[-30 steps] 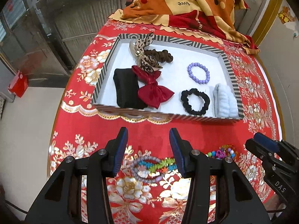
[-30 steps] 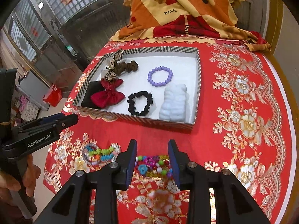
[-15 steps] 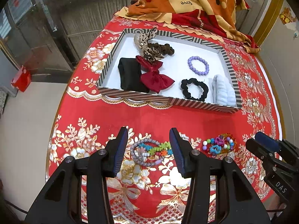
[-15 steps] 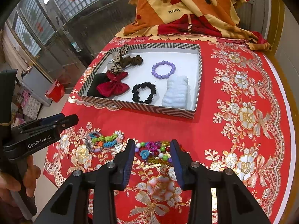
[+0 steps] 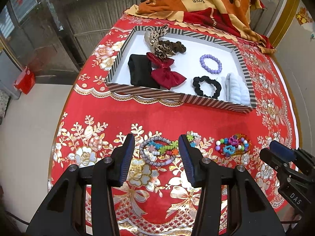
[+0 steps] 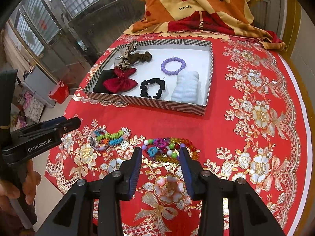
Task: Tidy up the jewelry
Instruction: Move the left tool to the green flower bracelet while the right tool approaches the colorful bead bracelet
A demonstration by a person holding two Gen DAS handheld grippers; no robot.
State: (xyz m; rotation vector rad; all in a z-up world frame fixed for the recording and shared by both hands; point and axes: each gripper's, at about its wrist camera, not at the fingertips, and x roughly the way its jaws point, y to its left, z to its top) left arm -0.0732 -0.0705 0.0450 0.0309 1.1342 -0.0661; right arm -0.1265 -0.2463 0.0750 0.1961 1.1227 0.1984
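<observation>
A striped tray on the red cloth holds a purple bead bracelet, a black scrunchie, a red bow, a black cloth, a leopard bow and a pale blue item. In front of the tray lie a flower-bead bracelet pile and a multicoloured bead pile. My left gripper is open above the flower-bead pile. My right gripper is open above the multicoloured pile.
An orange and red blanket lies at the table's far end. The round table edge curves close on the left and right. A red bag stands on the floor to the left.
Both grippers have pulled back and up from the table. The tray and both bead piles now sit farther ahead in view. Both stay open.
</observation>
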